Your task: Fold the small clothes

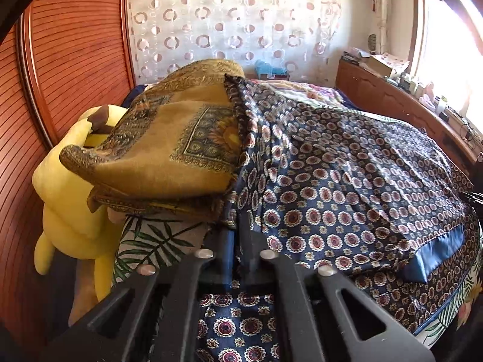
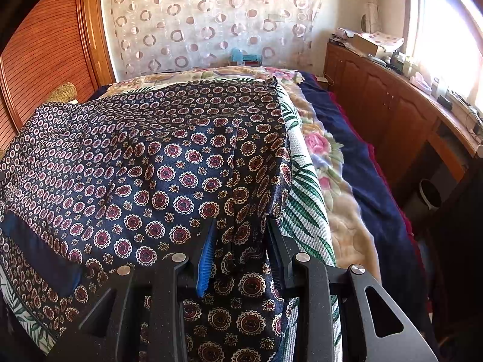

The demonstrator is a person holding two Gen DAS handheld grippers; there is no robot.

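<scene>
Left gripper (image 1: 238,259) jaws pinching navy patterned garment (image 1: 347,181), mustard cloth (image 1: 169,150) beside

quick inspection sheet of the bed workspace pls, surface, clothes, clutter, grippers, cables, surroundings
surface: bed with leaf-print cover, floral blanket along its right side
job's things: navy medallion-print garment spread over the cover, partly doubled over itself
clutter: folded mustard patterned cloth beside the garment, yellow plush toy at the bed's left edge
grippers: left gripper shut on the garment's near edge; right gripper shut on a bunched fold of it
cables: thin wires on the window counter
surroundings: wooden slatted door, circle-print curtain, wooden cabinets, bright window
</scene>
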